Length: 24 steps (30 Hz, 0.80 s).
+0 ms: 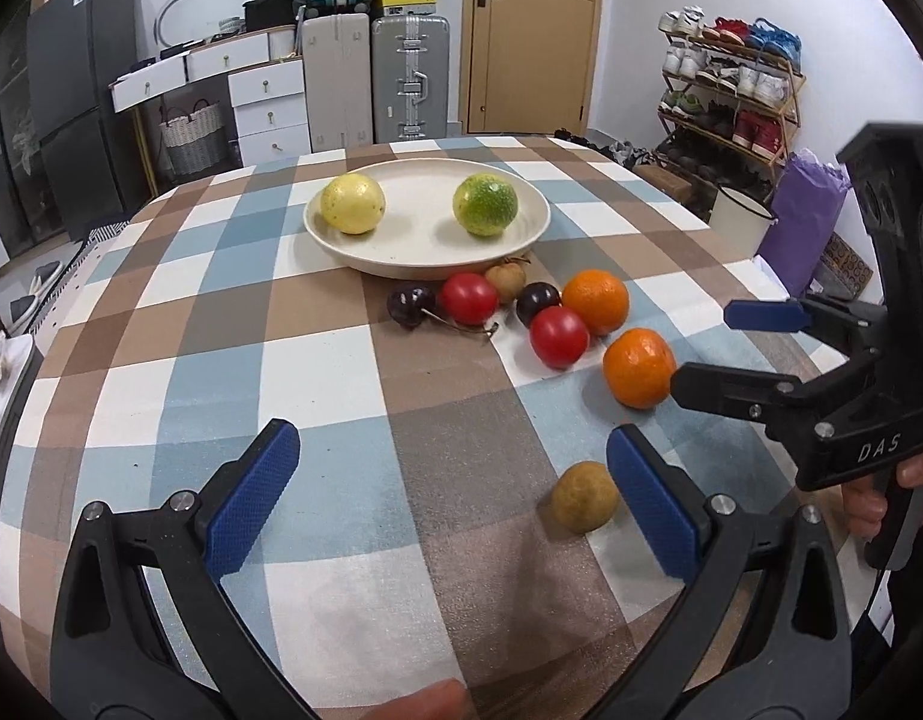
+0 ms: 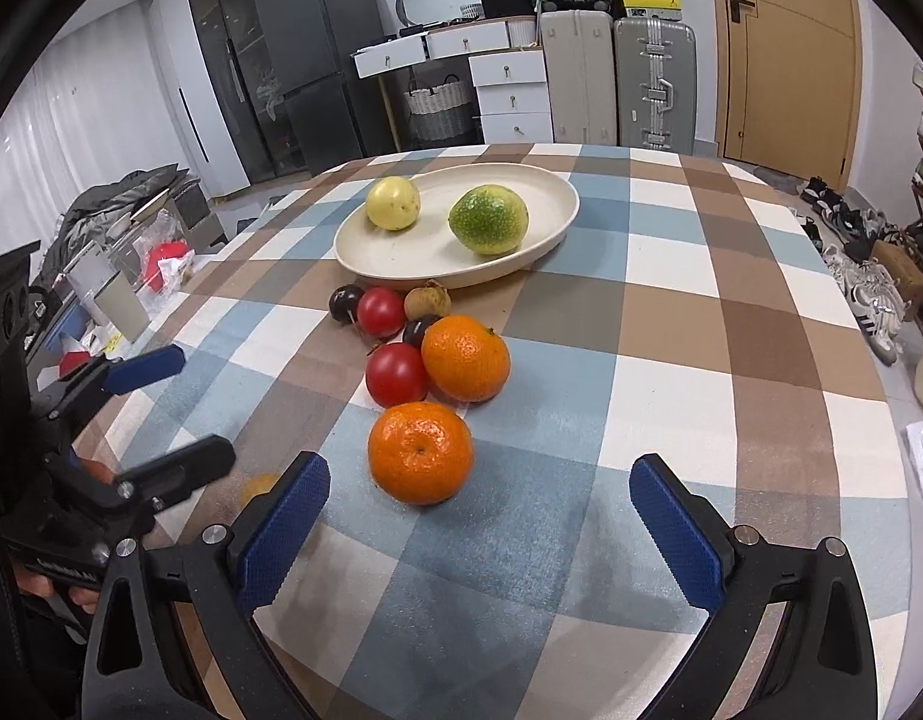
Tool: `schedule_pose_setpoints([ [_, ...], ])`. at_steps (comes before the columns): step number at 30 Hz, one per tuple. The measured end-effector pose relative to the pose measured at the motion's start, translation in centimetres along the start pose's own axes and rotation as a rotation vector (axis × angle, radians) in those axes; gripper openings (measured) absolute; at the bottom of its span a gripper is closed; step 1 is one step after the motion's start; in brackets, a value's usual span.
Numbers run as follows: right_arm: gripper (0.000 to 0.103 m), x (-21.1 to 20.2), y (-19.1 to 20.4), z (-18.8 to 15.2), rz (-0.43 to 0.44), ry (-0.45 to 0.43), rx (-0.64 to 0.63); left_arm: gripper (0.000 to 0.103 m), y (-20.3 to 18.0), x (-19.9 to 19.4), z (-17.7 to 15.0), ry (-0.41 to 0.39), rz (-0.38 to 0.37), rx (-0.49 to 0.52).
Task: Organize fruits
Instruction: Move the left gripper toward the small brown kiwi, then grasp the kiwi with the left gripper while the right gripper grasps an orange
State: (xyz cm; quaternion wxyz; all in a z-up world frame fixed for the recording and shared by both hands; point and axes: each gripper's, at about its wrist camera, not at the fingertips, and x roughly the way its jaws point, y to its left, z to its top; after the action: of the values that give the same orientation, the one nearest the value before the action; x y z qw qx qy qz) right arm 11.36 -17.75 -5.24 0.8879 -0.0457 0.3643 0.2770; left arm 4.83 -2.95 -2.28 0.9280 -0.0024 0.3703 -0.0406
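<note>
So you're barely started: only two fruits (image 1: 352,203) sit on the plate (image 1: 524,234), the rest still loose on the surface (image 1: 317,384). Both your left hand-held gripper (image 1: 452,504) and right hand-held gripper (image 2: 479,531) are wide and empty.

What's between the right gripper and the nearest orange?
Nothing. In the right wrist view only bare checked cloth lies between the open right gripper and the orange.

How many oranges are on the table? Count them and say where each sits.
2. One orange lies nearest, just ahead of the open right gripper. The other orange sits behind it, touching a red tomato. None visible on the plate.
</note>
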Motion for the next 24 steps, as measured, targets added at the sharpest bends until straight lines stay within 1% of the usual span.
schedule_pose_setpoints([
  [7,0.102,0.8,0.4,0.0,0.001,0.017,-0.016,0.094,-1.0,0.4,-0.3,0.012,-0.033,0.039],
  [12,0.095,1.7,0.8,-0.2,0.006,0.041,-0.028,0.091,-1.2,0.5,-0.4,0.019,-0.049,0.051],
  [14,0.088,2.0,1.1,-0.3,0.009,0.050,-0.037,0.091,-1.3,0.6,-0.4,0.025,-0.057,0.057],
  [24,0.070,2.6,1.9,-0.5,0.016,0.065,-0.072,0.091,-2.2,1.0,-0.8,0.066,-0.098,0.093],
])
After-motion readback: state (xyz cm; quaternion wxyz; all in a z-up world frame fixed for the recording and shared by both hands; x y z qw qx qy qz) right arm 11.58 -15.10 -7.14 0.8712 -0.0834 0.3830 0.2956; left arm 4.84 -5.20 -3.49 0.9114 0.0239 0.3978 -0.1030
